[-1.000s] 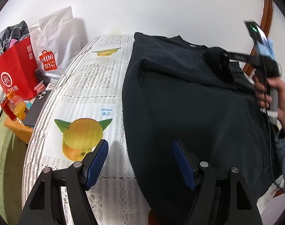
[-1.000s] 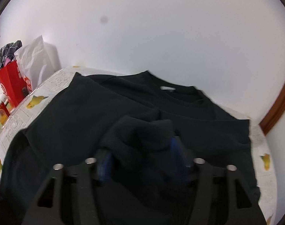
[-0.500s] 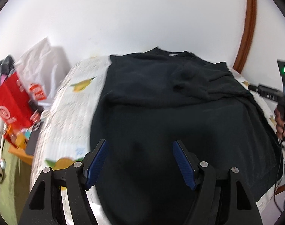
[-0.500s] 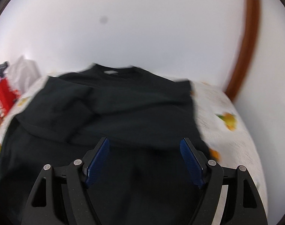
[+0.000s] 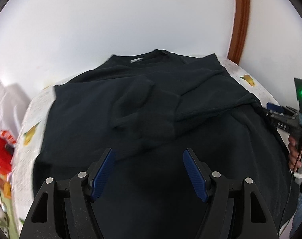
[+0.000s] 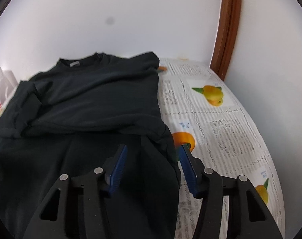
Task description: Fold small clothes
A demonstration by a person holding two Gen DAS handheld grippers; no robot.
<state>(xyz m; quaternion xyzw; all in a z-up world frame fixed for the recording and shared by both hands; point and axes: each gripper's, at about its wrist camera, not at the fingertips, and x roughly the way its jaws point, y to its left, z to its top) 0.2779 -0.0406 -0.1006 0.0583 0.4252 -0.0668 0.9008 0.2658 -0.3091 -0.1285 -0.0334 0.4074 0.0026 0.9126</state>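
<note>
Red bag (image 5: 0,149): sat at the far left edge of the left wrist view, beside the table, partly cut off and blurred.
White bag (image 5: 6,99): stood behind the red bag, against the wall.
Tablecloth (image 6: 226,123): white, printed with text blocks and yellow-orange fruit, covered the table; a bare strip showed to the left of the garment and a wide area to its right.
Black sweatshirt (image 5: 151,119): lay spread flat on the tablecloth, collar toward the wall, a pale label showing inside the neck. Both sleeves were folded inward across the chest, the cuffs near the middle. The hem end reached toward both cameras.
Left gripper (image 5: 149,171): hovered over the lower middle of the sweatshirt, its blue-padded jaws spread wide with nothing between them except the cloth below. Whether the pads touched the fabric could not be told.
Right gripper (image 6: 152,169): its jaws stood apart, straddling the sweatshirt's right side edge where the fabric bunched below the folded sleeve; the left pad was over the black cloth, the right pad over the tablecloth just beside the edge. It had not clamped the fabric.
Right hand (image 5: 298,155): seen at the far right of the left wrist view, wrapped around the gripper's handle, a green light above it.
Wooden door frame (image 6: 228,29): ran up the wall at the right, behind the table.
</note>
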